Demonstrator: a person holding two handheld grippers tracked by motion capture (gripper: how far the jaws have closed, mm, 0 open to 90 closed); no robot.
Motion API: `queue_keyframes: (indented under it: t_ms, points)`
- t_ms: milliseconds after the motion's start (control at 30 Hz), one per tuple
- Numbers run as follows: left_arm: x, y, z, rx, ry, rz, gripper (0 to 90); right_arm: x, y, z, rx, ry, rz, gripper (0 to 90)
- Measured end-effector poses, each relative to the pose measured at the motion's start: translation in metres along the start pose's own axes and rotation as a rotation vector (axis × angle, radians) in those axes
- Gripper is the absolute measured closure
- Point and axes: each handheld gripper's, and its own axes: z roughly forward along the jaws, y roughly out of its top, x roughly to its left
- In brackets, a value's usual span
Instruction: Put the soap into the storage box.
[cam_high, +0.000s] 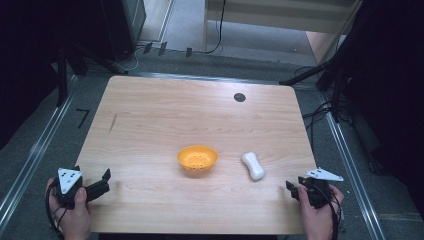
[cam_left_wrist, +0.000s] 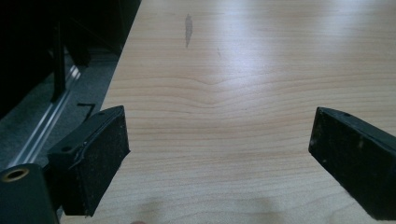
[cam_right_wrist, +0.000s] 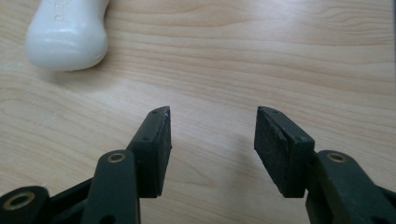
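1. White, the bone-shaped object (cam_high: 253, 166) lies on the wooden table (cam_high: 150, 120), just right of the orange bowl (cam_high: 197, 159).
2. Right gripper (cam_right_wrist: 212, 128) sits near it, jaws apart, empty.
3. Left gripper (cam_left_wrist: 219, 144) is spread wide, empty.

You are working in a lab-style recording space, not a home. Your light wooden table (cam_high: 150, 115) stands on grey carpeted floor (cam_high: 30, 165), with metal floor rails (cam_high: 42, 135) running past it at 9 and 3 o'clock. Dark stand legs (cam_high: 62, 75) rise at 10 o'clock, black cables (cam_high: 320, 112) trail at 2 o'clock, and pale furniture (cam_high: 280, 15) sits at 12 o'clock.
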Motion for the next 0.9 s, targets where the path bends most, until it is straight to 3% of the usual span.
queue_keyframes:
  t_ms: [133, 167, 200, 333, 600, 733, 900]
  points:
    - [0.003, -0.001, -0.001, 0.0, -0.013, -0.027, 3.9, 0.007, 0.008, 0.003, 0.038, 0.019, -0.025, 47.8]
    - [0.003, -0.001, -0.001, -0.003, -0.008, -0.02, 4.0, 0.011, 0.011, 0.005, 0.056, 0.034, -0.034, 47.7]
    - [0.0, -0.001, -0.001, 0.0, -0.006, 0.013, 4.0, 0.019, 0.016, 0.008, 0.08, 0.06, -0.044, 47.8]
    - [-0.004, -0.001, -0.001, 0.002, -0.014, 0.053, 4.0, 0.035, 0.031, 0.008, 0.116, 0.064, -0.099, 48.6]
    - [-0.003, -0.001, -0.001, 0.004, -0.021, 0.053, 4.1, 0.05, 0.057, 0.011, 0.176, 0.094, -0.117, 51.2]
    - [-0.005, -0.001, -0.001, 0.008, -0.02, 0.061, 4.0, 0.054, 0.065, 0.016, 0.189, 0.083, -0.115, 53.4]
    - [-0.004, -0.001, -0.001, 0.003, -0.024, 0.056, 4.1, 0.061, 0.076, 0.019, 0.217, 0.096, -0.106, 49.1]
